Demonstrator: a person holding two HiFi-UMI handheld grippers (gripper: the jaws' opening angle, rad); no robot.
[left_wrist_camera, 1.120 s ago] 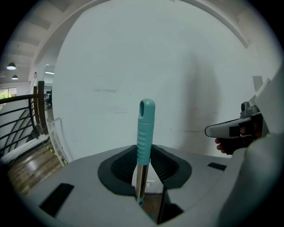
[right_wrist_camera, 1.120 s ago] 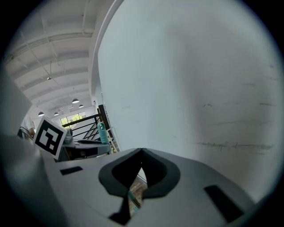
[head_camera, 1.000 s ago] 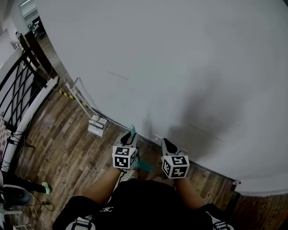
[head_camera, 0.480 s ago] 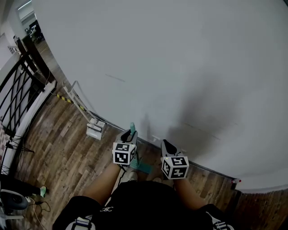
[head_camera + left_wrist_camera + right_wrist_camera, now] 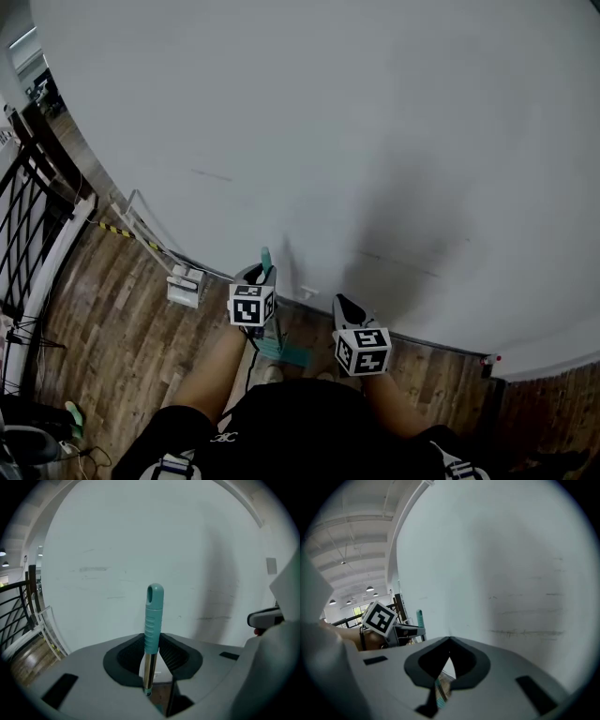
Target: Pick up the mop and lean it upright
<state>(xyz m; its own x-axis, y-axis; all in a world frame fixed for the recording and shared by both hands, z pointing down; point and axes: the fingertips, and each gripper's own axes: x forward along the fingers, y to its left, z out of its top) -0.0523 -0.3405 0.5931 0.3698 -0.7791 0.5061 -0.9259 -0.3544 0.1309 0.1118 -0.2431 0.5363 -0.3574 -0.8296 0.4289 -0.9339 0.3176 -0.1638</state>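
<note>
The mop stands nearly upright close to the white wall [image 5: 356,141]. Its teal grip [image 5: 153,613] rises above my left gripper [image 5: 152,641], which is shut on the metal shaft [image 5: 149,672] just below that grip. In the head view the grip's top [image 5: 265,258] pokes out ahead of the left gripper [image 5: 258,275], and the teal mop head [image 5: 286,354] lies on the floor below. My right gripper [image 5: 345,303] hovers to the right of the mop, apart from it. Its jaws [image 5: 450,641] meet at the tips with nothing between them.
A wooden floor [image 5: 122,337] runs along the wall. On the left stand a black railing [image 5: 28,206], a slanted white frame [image 5: 141,220] and a small white box [image 5: 186,284]. A small red item [image 5: 497,358] sits at the wall's foot on the right.
My left gripper has carried the mop handle a little left and nearer the wall. The right gripper has edged forward too. The railing and white box have slid left in view.
</note>
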